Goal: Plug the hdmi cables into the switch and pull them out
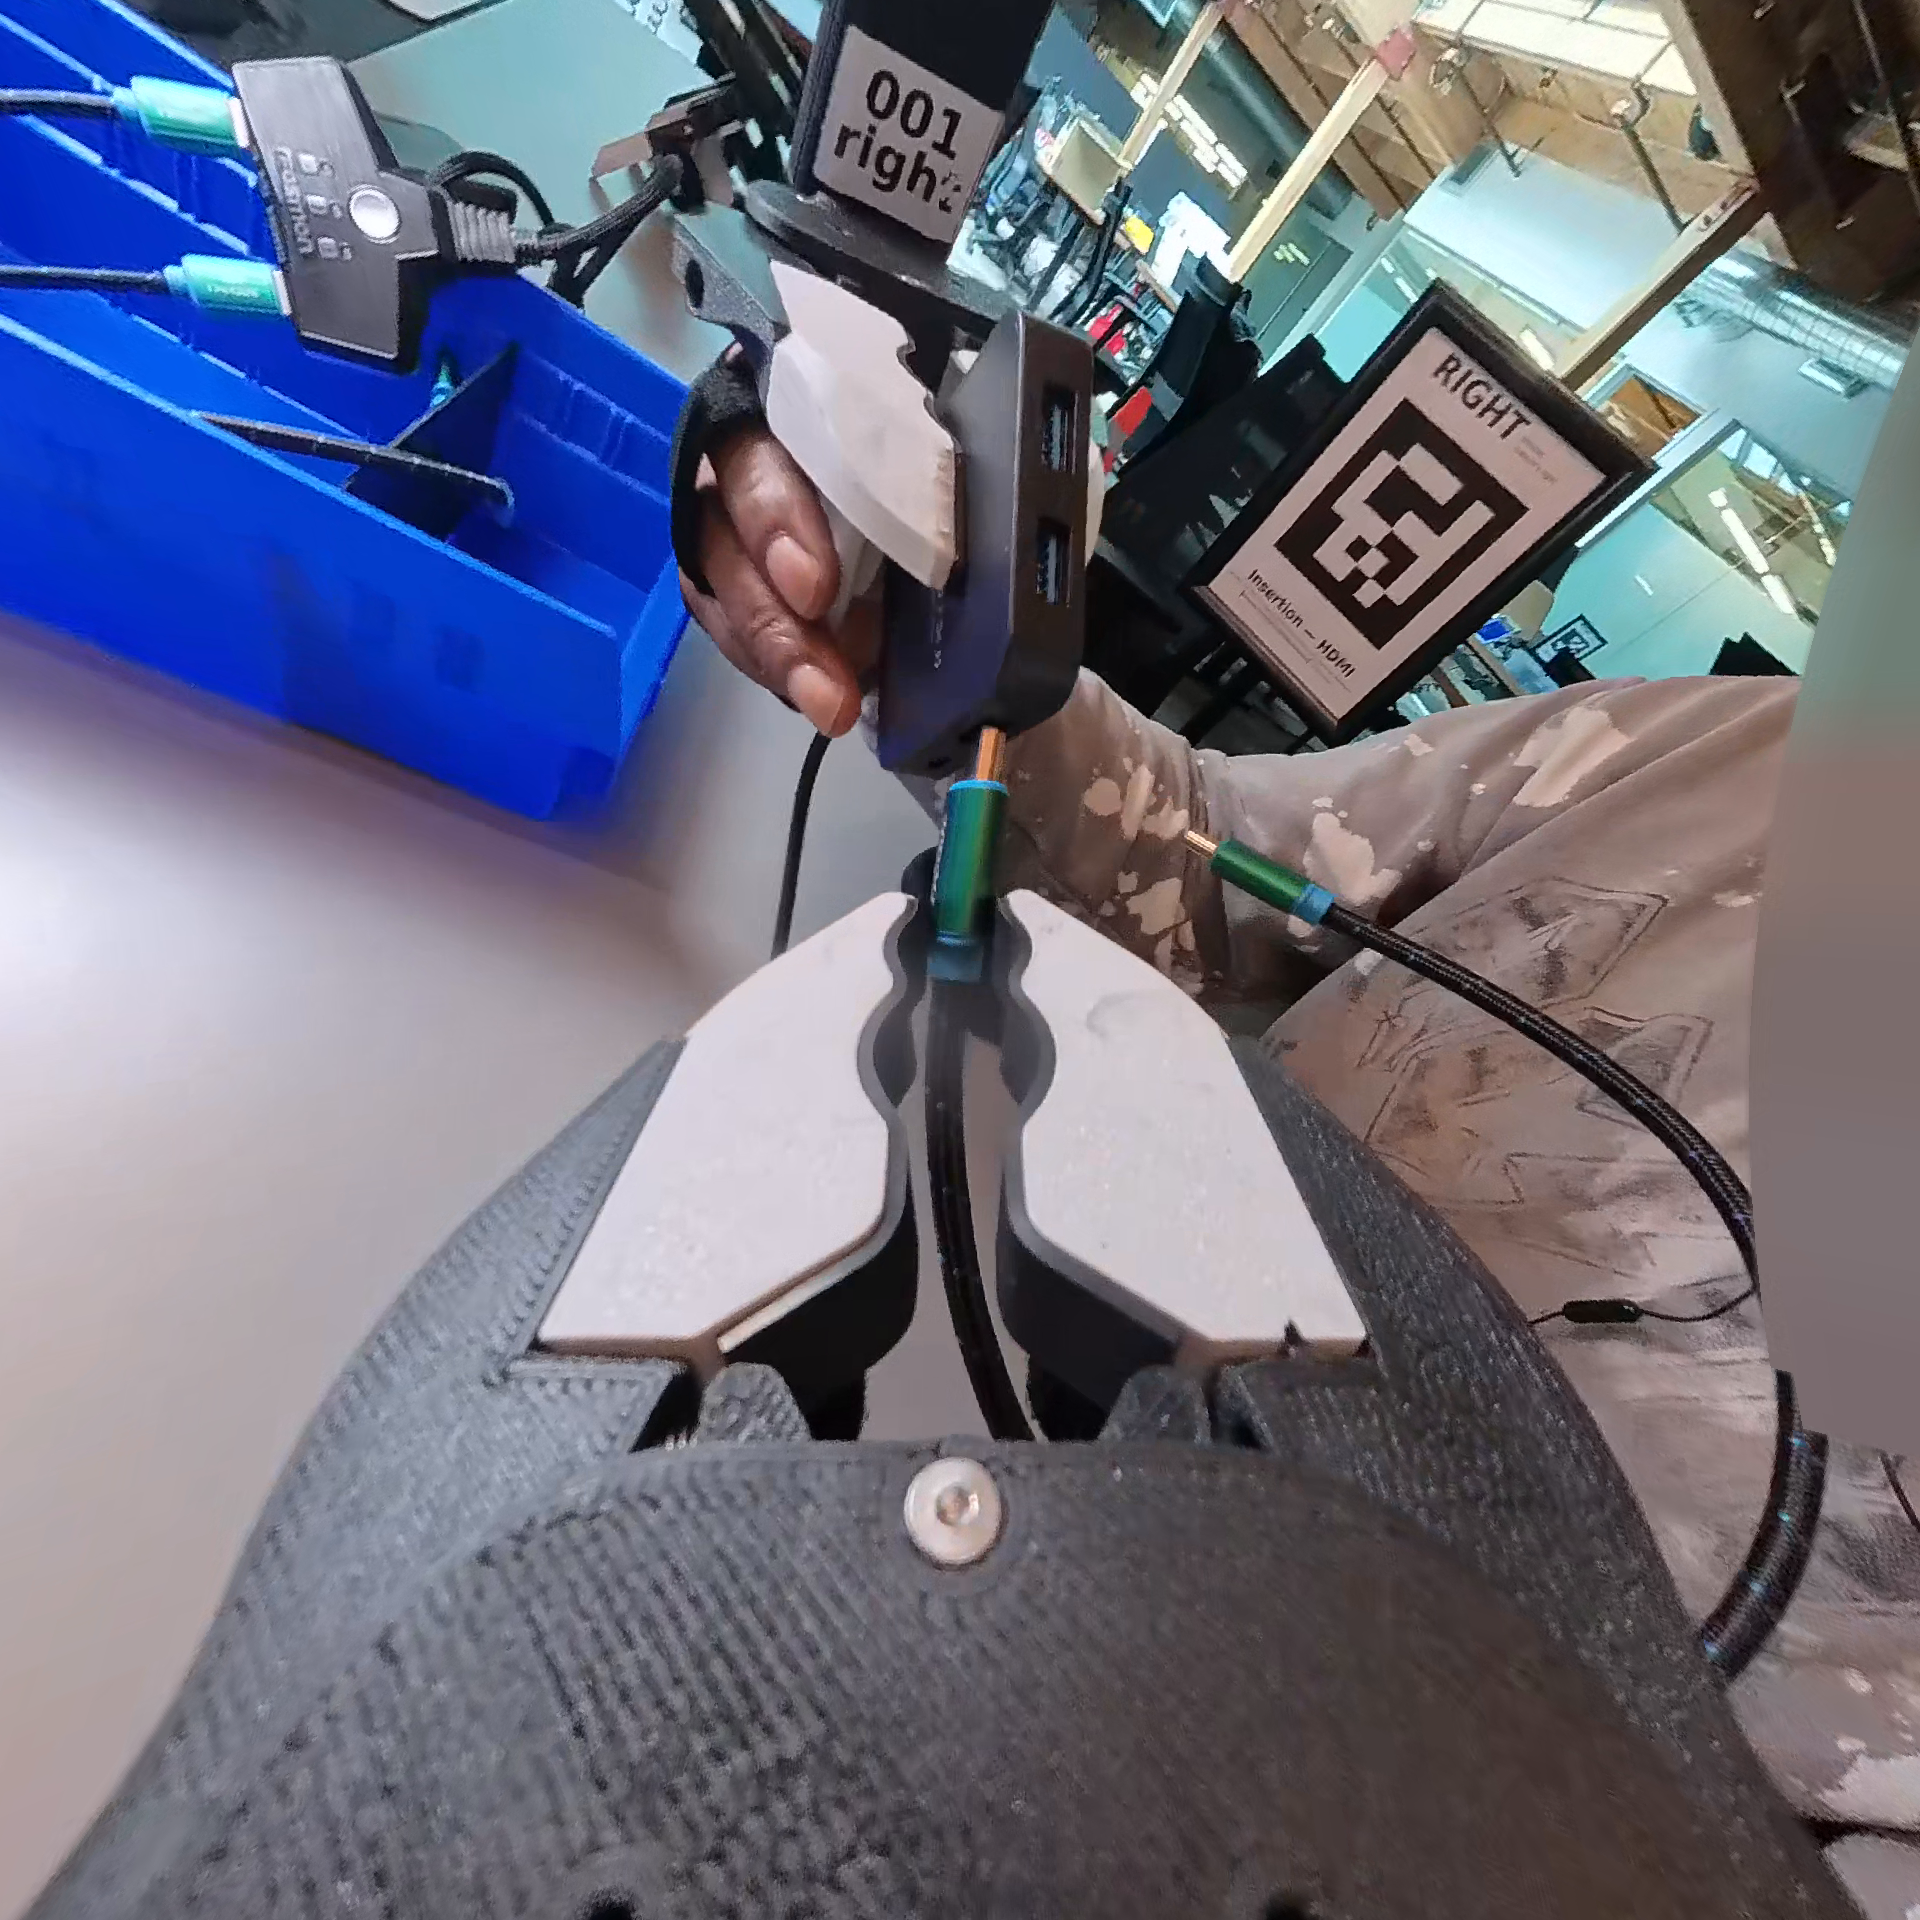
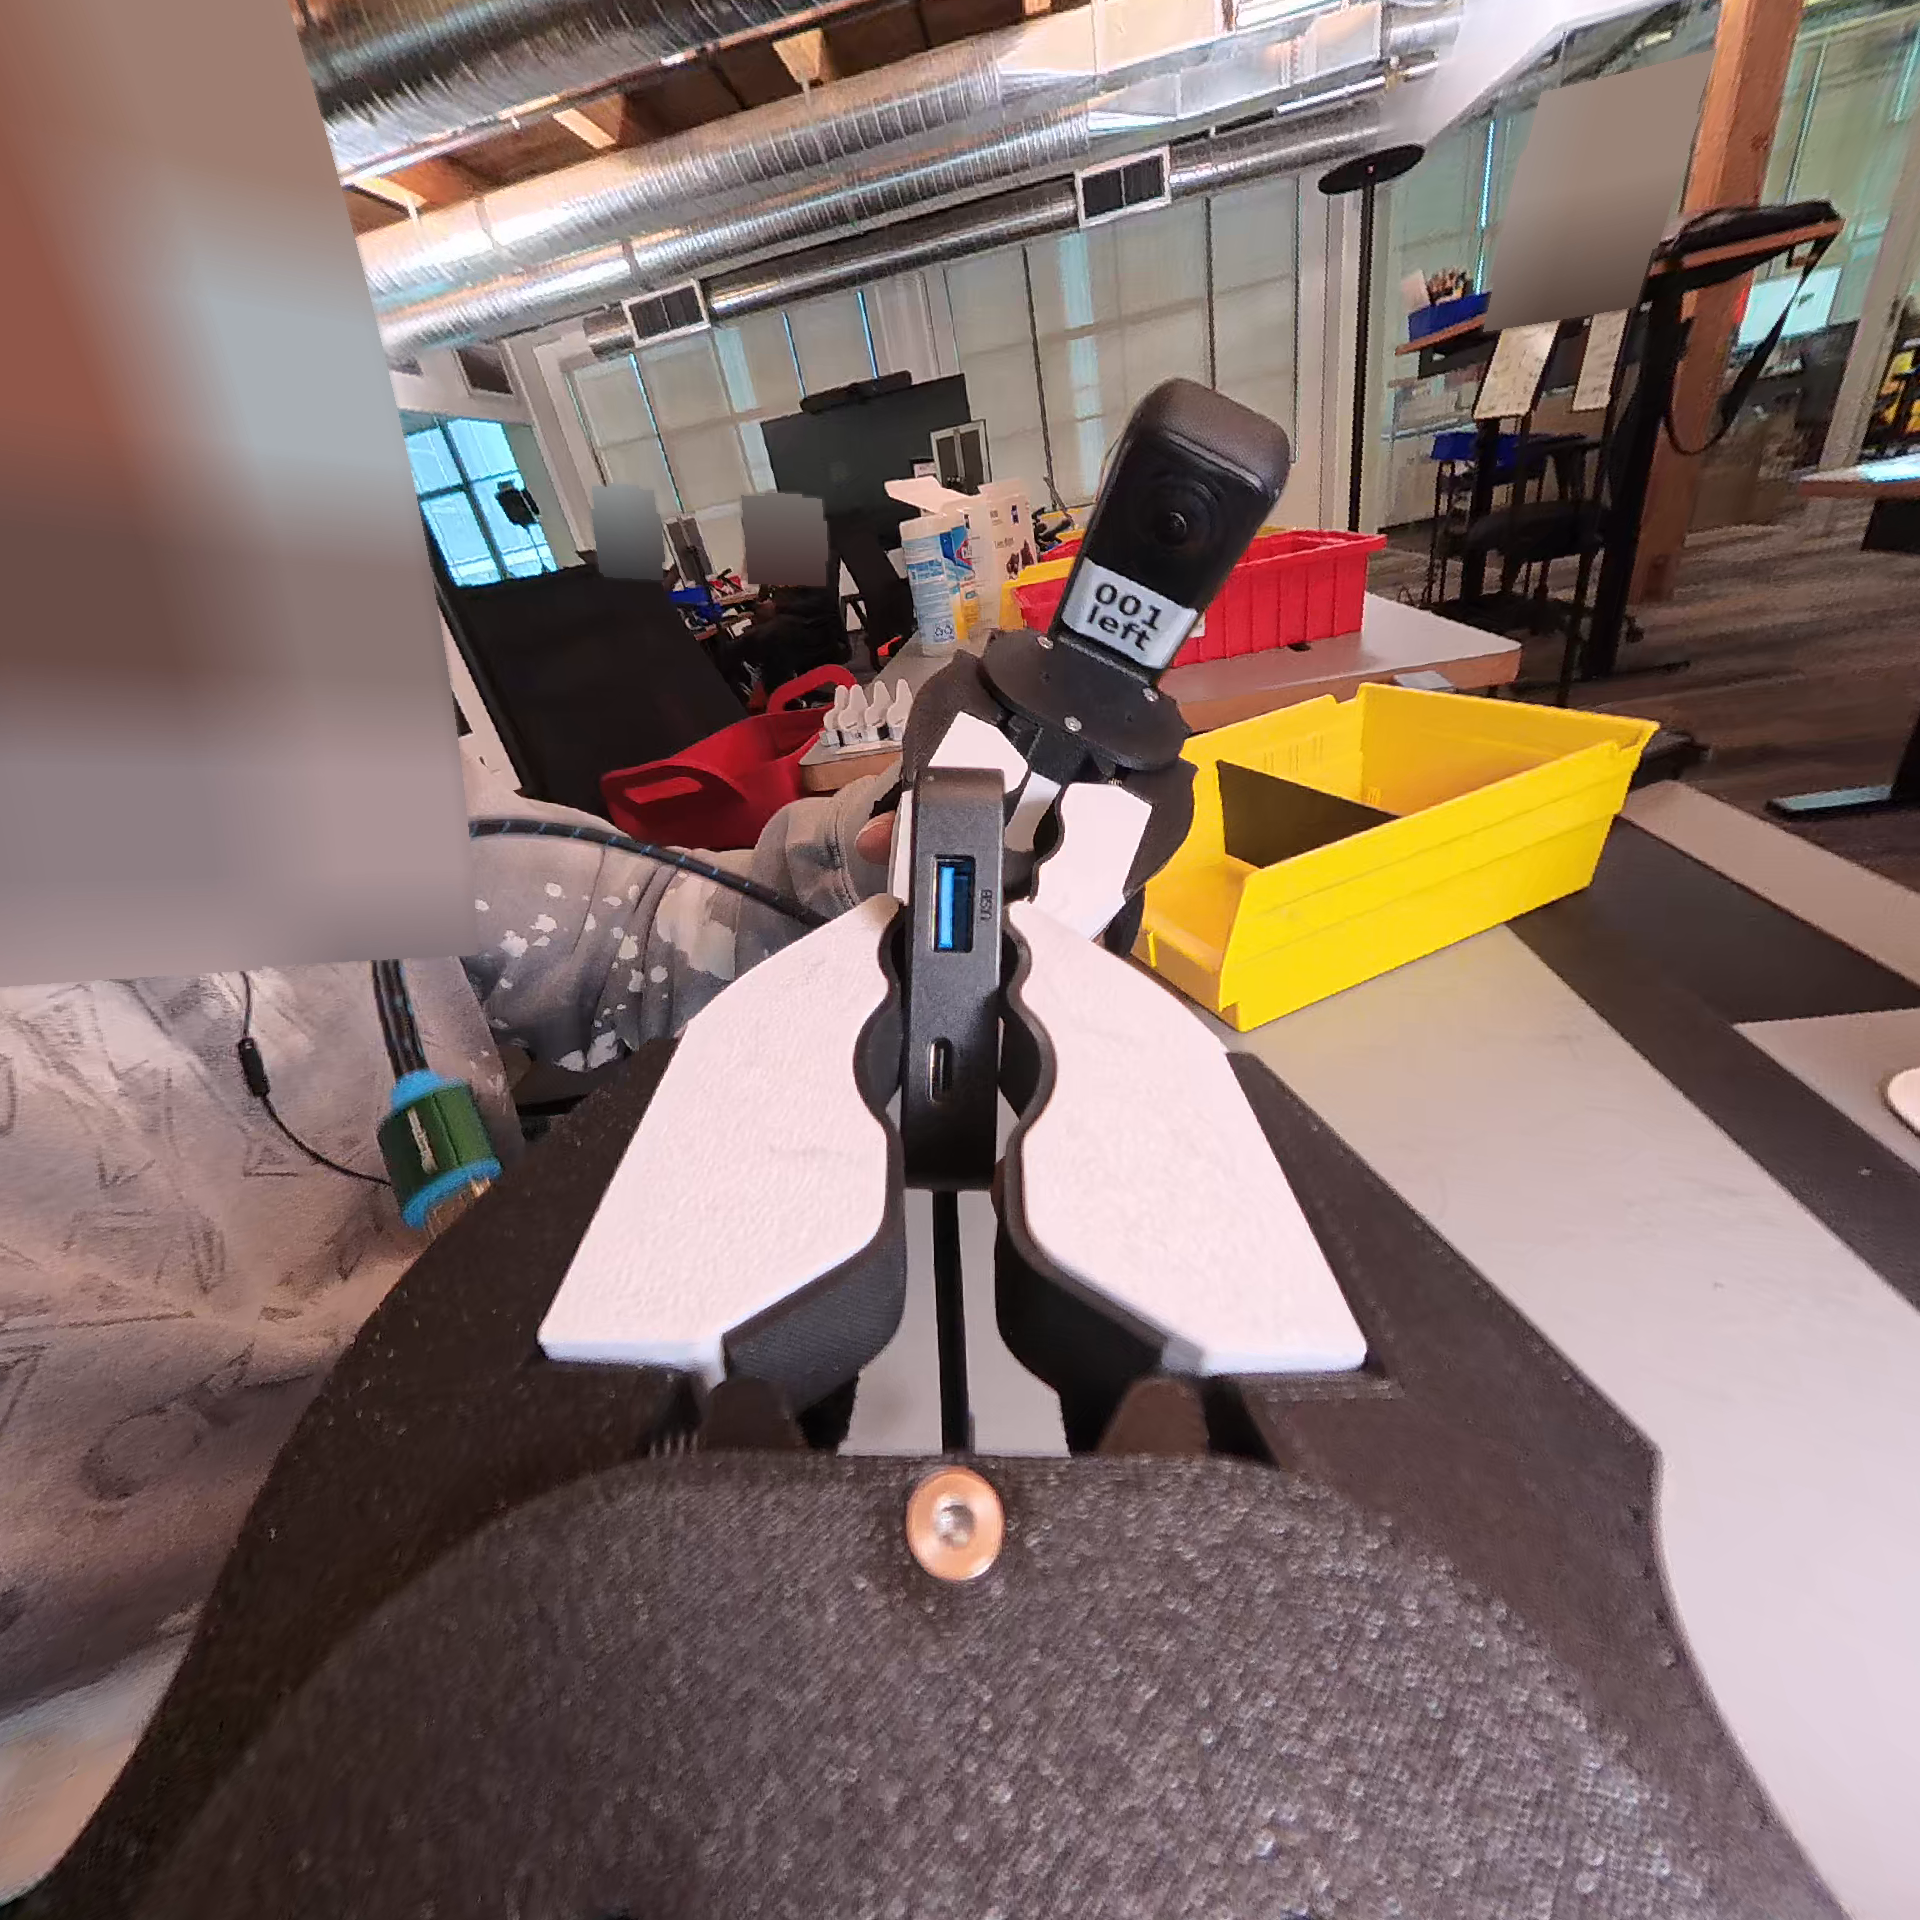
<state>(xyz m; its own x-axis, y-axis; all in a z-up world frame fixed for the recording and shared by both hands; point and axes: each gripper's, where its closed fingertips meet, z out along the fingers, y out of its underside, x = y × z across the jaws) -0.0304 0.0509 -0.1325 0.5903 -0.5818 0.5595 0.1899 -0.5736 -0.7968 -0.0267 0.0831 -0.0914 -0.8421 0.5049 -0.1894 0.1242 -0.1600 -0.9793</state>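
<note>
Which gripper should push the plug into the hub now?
Left, probably. The left gripper is shut on the green plug, whose gold tip already meets the hub. The right gripper just holds the hub.

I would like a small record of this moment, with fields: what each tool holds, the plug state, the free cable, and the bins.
left tool: shut on green HDMI plug
right tool: shut on black hub
plug state: gold tip at the hub's bottom port, not fully seated
second green plug: loose, over the person's sleeve
blue bin: carries a black switch with two cables plugged in
yellow bin: on table
</note>
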